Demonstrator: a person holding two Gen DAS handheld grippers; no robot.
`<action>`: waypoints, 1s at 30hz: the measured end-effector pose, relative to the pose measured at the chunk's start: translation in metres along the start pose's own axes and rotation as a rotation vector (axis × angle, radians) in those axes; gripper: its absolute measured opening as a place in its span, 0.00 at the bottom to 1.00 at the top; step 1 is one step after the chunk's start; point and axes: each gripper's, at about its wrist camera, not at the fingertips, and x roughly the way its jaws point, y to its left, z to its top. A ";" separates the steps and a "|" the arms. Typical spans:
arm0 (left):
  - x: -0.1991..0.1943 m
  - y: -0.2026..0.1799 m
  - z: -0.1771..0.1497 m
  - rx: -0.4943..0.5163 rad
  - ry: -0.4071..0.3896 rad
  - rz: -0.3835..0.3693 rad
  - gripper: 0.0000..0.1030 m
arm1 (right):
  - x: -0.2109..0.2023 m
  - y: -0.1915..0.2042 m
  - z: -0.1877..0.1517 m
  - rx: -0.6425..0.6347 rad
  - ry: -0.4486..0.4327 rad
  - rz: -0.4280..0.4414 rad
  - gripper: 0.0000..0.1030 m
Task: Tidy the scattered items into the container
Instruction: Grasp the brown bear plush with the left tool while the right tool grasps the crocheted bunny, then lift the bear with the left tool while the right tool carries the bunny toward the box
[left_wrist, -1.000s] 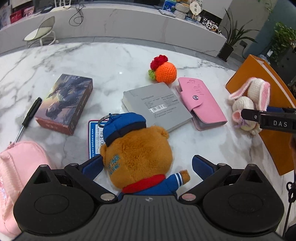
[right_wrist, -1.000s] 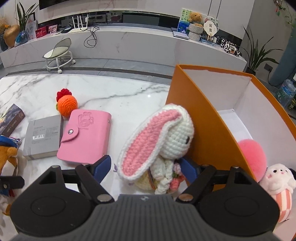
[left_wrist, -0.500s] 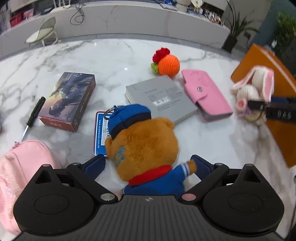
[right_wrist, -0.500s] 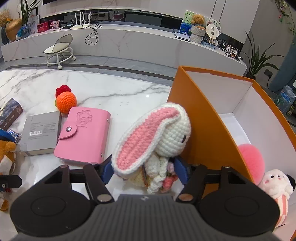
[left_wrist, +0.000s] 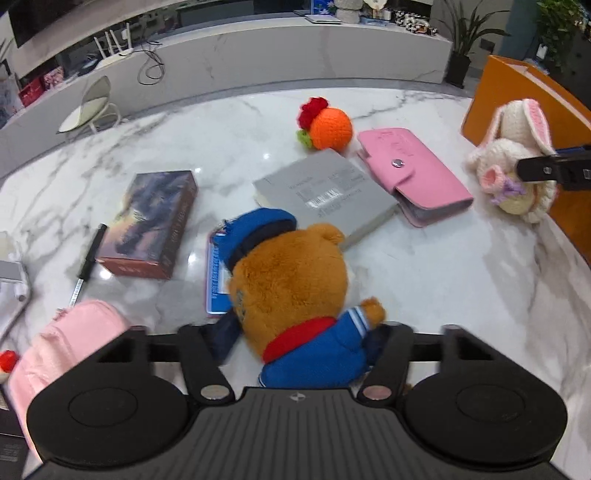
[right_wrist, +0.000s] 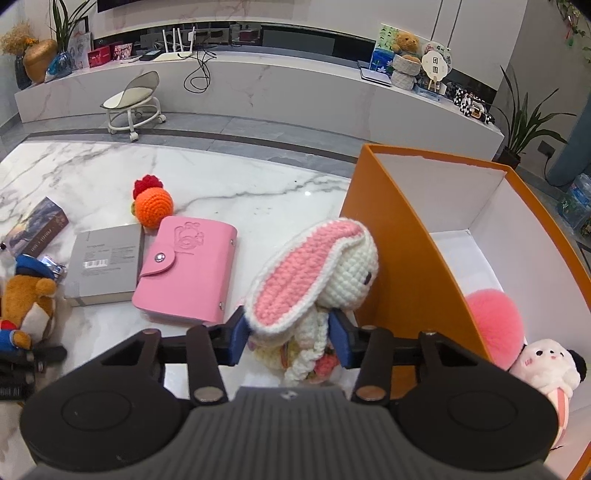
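Marble table (left_wrist: 424, 280) spread across both views, scattered items across its middle. Orange container (right_wrist: 402, 236) filled the right half of the right wrist frame, white inside, with a pink pom-pom (right_wrist: 493, 325) and a small pink-and-white plush (right_wrist: 546, 369) at its lower right corner. Left gripper (left_wrist: 301, 341) at lower centre of the left wrist frame, clenched on the teddy bear (left_wrist: 291, 280), blue pads pressed against its blue jacket, head tipped toward the upper left. Right gripper (right_wrist: 291, 338) at lower centre of its frame, clamped around the crochet bunny (right_wrist: 317, 284), just beside the container's orange outer wall, not inside it. Grey box (left_wrist: 325, 192) at frame centre, touching the pink wallet (left_wrist: 413, 173) to its right. Illustrated card box (left_wrist: 151, 221) at centre left. Pink pouch (left_wrist: 70, 343) at lower left. Crochet orange (left_wrist: 325, 123) at upper centre, above the grey box. Blue card (left_wrist: 218, 273) partly under the bear. Black pen (left_wrist: 90, 254) left of the card box
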 end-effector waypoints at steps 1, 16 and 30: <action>0.000 0.001 0.000 -0.004 -0.001 0.002 0.62 | -0.001 -0.001 0.000 0.003 -0.001 0.003 0.44; -0.025 -0.003 0.004 -0.040 -0.025 -0.049 0.56 | -0.024 -0.012 -0.004 0.038 -0.039 0.050 0.42; -0.058 -0.022 0.015 -0.018 -0.102 -0.126 0.56 | -0.051 -0.016 0.000 0.062 -0.089 0.096 0.41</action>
